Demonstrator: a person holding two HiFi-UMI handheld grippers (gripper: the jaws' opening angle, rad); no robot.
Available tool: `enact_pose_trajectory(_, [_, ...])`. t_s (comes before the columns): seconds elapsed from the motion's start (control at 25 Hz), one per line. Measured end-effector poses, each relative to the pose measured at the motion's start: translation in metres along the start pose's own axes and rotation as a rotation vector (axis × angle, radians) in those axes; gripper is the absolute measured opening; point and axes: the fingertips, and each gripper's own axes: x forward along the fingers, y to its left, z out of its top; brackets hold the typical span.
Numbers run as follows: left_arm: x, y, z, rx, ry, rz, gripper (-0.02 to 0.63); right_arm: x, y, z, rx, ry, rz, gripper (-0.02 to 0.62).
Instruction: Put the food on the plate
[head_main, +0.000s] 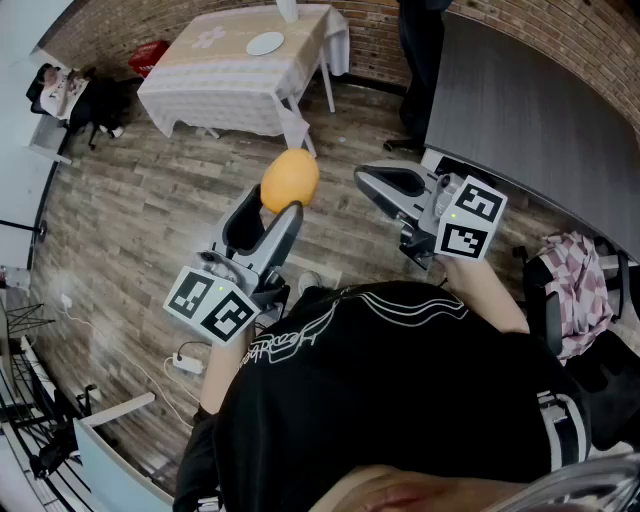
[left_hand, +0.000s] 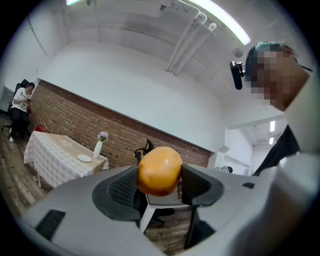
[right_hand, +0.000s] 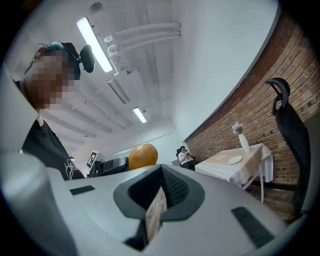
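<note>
Nearest to you, your left gripper was clamped on the orange fruit, its two pads pressing the fruit's left and right sides, with the fruit standing proud of the jaw tips. You held it in the air above the wooden floor, well apart from the plate. Just to the right, your right gripper was clenched, jaws drawn together with nothing between them, and it pointed left toward the fruit without touching it. Farther right, a dark grey tabletop ran along the brick wall. At the far side of the room stood a table with a pale cloth. The white plate lay on it near its far right corner, bare, and a white vase with a flower stood just beside the plate. A person in white sat at the far left, well apart from that table, and another person's dark legs showed at the far right of it.
</note>
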Motion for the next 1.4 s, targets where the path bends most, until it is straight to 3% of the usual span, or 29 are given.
enact_pose_trajectory(0.68, [0.019,0.071,-0.011,-0.053,0.02,0.025,0.276,0.048,-0.045,-0.023,0.018,0.073,-0.023,-0.003])
enact_pose_trajectory(1.04, [0.066,0.157,0.011,-0.097,0.056,0.002,0.276,0.111,-0.119,-0.014,0.073,0.086,-0.078,-0.003])
enact_pose_trajectory(1.4, [0.117,0.273,0.044,-0.15,0.095,-0.017,0.276,0.197,-0.204,-0.001,0.114,0.112,-0.159,-0.003])
